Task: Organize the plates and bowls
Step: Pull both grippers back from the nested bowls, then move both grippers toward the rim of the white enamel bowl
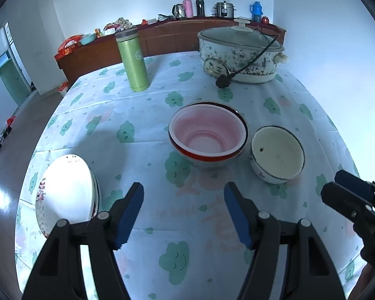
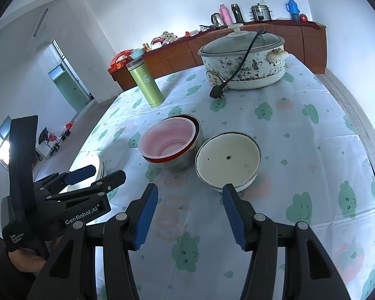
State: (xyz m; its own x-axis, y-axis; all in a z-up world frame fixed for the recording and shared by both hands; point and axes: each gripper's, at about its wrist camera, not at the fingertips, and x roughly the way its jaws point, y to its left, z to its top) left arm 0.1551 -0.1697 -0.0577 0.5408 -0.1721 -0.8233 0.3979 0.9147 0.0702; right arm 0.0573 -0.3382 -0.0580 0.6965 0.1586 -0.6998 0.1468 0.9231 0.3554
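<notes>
A pink bowl (image 1: 207, 131) sits nested inside a red-rimmed bowl (image 1: 233, 153) at the table's middle; it also shows in the right wrist view (image 2: 167, 138). A white enamel bowl (image 1: 277, 153) stands just right of them, also in the right wrist view (image 2: 227, 161). A stack of white flowered plates (image 1: 66, 190) lies at the left edge, partly hidden behind the left gripper in the right wrist view (image 2: 96, 162). My left gripper (image 1: 183, 192) is open and empty, short of the bowls. My right gripper (image 2: 190, 192) is open and empty, its right finger at the white bowl's near rim.
A green thermos (image 1: 133, 61) and a white slow cooker (image 1: 240, 55) with a loose black cord and plug (image 1: 223, 81) stand at the far side of the cloud-print tablecloth (image 1: 142, 100). A wooden counter (image 1: 167, 37) with flasks and kettles runs behind.
</notes>
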